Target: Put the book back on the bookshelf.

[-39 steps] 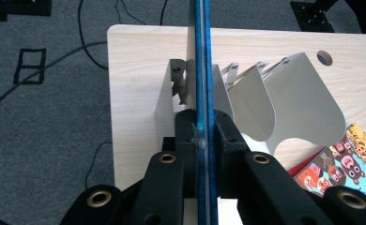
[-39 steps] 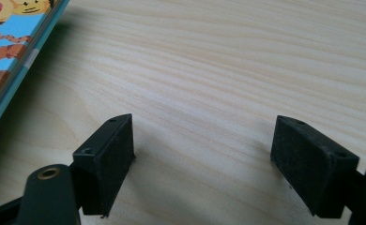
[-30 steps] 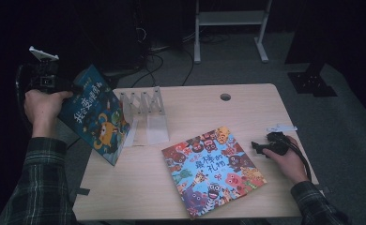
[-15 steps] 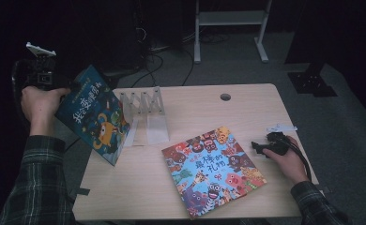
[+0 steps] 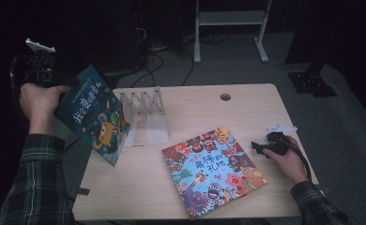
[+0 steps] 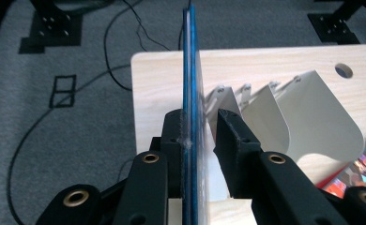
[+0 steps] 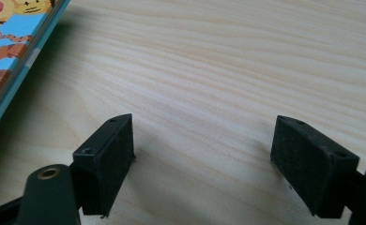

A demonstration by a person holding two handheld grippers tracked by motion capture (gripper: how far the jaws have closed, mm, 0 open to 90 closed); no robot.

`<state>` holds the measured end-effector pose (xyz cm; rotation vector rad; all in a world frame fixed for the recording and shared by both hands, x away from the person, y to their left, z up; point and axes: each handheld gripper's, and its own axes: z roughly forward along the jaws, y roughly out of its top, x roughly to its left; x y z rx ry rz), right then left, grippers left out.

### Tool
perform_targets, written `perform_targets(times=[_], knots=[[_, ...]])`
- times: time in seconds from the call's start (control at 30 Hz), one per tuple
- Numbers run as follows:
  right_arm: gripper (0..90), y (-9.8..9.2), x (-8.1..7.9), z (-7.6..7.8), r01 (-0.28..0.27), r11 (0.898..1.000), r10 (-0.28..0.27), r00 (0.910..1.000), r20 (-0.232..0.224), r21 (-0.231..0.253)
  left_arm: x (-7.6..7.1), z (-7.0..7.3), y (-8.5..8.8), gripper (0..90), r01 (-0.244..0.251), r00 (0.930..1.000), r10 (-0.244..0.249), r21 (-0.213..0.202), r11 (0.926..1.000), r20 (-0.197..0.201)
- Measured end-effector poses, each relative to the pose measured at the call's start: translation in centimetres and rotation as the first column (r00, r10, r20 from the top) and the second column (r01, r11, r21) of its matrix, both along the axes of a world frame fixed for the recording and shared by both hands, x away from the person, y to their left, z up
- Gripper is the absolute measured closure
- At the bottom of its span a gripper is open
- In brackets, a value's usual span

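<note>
A blue picture book [image 5: 94,117] hangs tilted over the table's left edge, with my left gripper [image 5: 61,88] shut on its upper corner. In the left gripper view the book [image 6: 189,70] stands edge-on between the jaws of that gripper [image 6: 197,126]. A second, colourful picture book [image 5: 214,171] lies flat on the front middle of the table. My right gripper [image 5: 258,147] rests on the wood just right of it, open and holding nothing. In the right gripper view its jaws [image 7: 202,145] stand wide apart, and the colourful book's edge [image 7: 12,47] shows at the upper left.
A white wire-and-plate book rack [image 5: 146,105] stands on the wooden table [image 5: 247,112] beside the blue book, its white dividers [image 6: 312,108] fanned out. A cable hole [image 5: 225,97] lies near the table's far edge. Cables and stand feet lie on the grey floor beyond.
My left hand has drawn the blue book slightly to the left, away from the rack. The right gripper and the colourful book have stayed put.
</note>
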<state>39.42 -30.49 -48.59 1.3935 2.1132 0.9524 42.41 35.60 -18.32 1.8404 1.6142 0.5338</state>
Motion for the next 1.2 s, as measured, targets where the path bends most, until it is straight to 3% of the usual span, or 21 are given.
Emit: perform_targets(times=[0.1,0.4,0.7,0.9,1.2], knots=[[20.3,0.0,0.0,0.0,0.000,1.000,0.000,1.0000,0.000,0.000,-0.1,0.1,0.0,72.5,0.011,0.9999,-0.011,-0.028,0.9995,0.008],[20.3,0.1,0.0,0.0,-0.002,1.000,0.002,1.0000,0.000,0.001,0.0,0.1,-0.9,72.5,0.039,0.9992,-0.039,-0.023,0.9990,0.010],[20.3,0.1,0.0,0.0,-0.003,1.000,0.003,1.0000,0.000,0.001,-0.1,-0.8,-2.7,71.3,0.104,0.9945,-0.104,-0.031,0.9941,0.011],[20.2,0.1,0.0,0.0,-0.005,1.000,0.005,1.0000,0.000,0.001,-0.3,-2.0,-4.5,70.2,0.168,0.9857,-0.167,-0.047,0.9847,0.019],[20.2,0.1,0.0,0.0,-0.006,1.000,0.006,1.0000,0.000,0.001,-1.4,-3.8,-8.1,64.6,0.250,0.9678,-0.249,-0.024,0.9680,0.040]])
